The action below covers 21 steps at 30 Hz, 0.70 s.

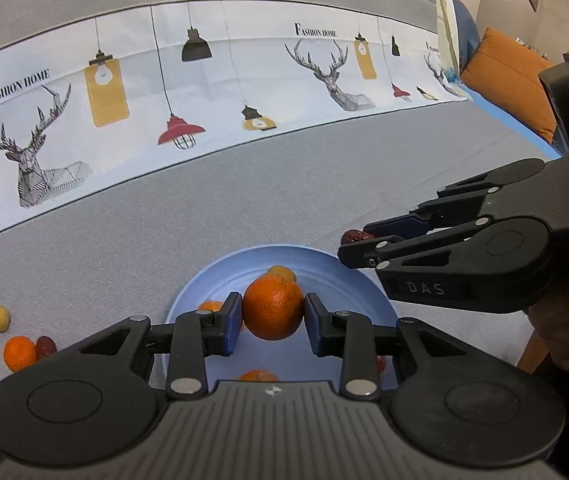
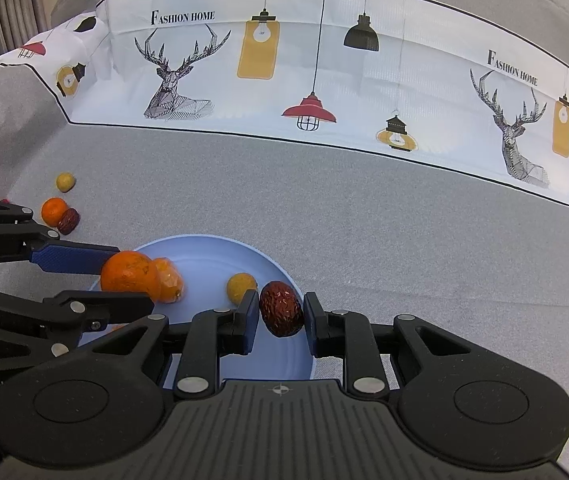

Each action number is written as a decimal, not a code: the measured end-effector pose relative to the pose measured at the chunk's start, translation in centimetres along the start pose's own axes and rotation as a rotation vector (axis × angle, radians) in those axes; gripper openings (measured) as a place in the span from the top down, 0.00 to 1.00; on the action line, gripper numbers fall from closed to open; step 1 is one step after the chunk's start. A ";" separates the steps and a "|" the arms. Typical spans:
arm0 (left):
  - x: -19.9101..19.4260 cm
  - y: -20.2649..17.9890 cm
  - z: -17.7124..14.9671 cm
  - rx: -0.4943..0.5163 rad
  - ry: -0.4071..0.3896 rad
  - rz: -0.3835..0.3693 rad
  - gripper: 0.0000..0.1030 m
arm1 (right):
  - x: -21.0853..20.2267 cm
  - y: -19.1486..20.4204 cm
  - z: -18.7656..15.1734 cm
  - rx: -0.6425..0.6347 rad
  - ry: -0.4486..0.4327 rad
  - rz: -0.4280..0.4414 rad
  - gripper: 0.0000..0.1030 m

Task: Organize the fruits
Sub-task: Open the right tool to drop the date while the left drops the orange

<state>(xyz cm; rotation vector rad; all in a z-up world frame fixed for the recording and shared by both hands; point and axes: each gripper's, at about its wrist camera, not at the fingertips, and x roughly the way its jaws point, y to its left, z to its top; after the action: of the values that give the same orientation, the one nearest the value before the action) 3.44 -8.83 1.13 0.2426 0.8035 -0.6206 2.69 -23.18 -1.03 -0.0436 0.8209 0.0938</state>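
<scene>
- Loose fruit, far left on the grey bench: a small yellow fruit, a small orange and a red date touching it. They lie well apart from the plate, so judged not yet collected.
- Left gripper: fingers closed partway onto a large orange, pads touching both flanks. The orange hangs above the blue plate, apparently positioned for release among fruit already there.
- Blue plate contents: an orange segment-like piece beside the held orange, and a yellow fruit near the plate's middle. The raised rim should stop round fruit rolling off.
- Right gripper: fingers narrowed around a wrinkled red date, held over the plate's right rim. The left pad meets it; a slight gap shows at the right pad, so grip firmness cannot be confirmed.
</scene>
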 end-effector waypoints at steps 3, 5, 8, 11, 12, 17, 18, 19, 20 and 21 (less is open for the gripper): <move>-0.1 -0.2 0.0 0.011 -0.007 0.001 0.60 | 0.1 0.1 0.0 -0.008 0.006 -0.004 0.68; -0.1 -0.1 0.0 0.003 -0.008 -0.001 0.60 | 0.0 0.1 0.0 -0.007 0.001 -0.010 0.59; -0.1 0.0 0.0 -0.005 -0.007 0.001 0.59 | 0.0 0.1 -0.1 -0.005 0.000 -0.016 0.57; -0.2 0.0 0.0 -0.008 -0.009 0.001 0.59 | 0.0 0.2 -0.1 -0.007 -0.001 -0.021 0.54; -0.2 0.0 0.0 -0.008 -0.010 0.002 0.59 | 0.0 0.1 -0.1 -0.007 -0.001 -0.022 0.54; -0.3 0.1 0.1 -0.013 -0.011 0.007 0.59 | 0.0 0.2 -0.1 -0.008 -0.001 -0.028 0.52; -0.3 0.2 0.1 -0.016 -0.012 0.008 0.59 | 0.0 0.2 0.0 -0.008 -0.001 -0.030 0.52; -0.3 0.2 0.1 -0.019 -0.012 0.009 0.59 | 0.0 0.2 0.0 -0.009 -0.001 -0.031 0.52; -0.3 0.2 0.1 -0.021 -0.013 0.010 0.59 | 0.0 0.2 0.0 -0.009 -0.002 -0.032 0.52; -0.4 0.3 0.2 -0.024 -0.014 0.011 0.59 | 0.0 0.2 0.1 -0.009 -0.003 -0.034 0.52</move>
<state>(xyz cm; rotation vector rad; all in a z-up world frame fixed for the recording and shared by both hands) 3.52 -8.53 1.50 0.2205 0.7952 -0.6014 2.71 -22.95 -1.01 -0.0662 0.8168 0.0658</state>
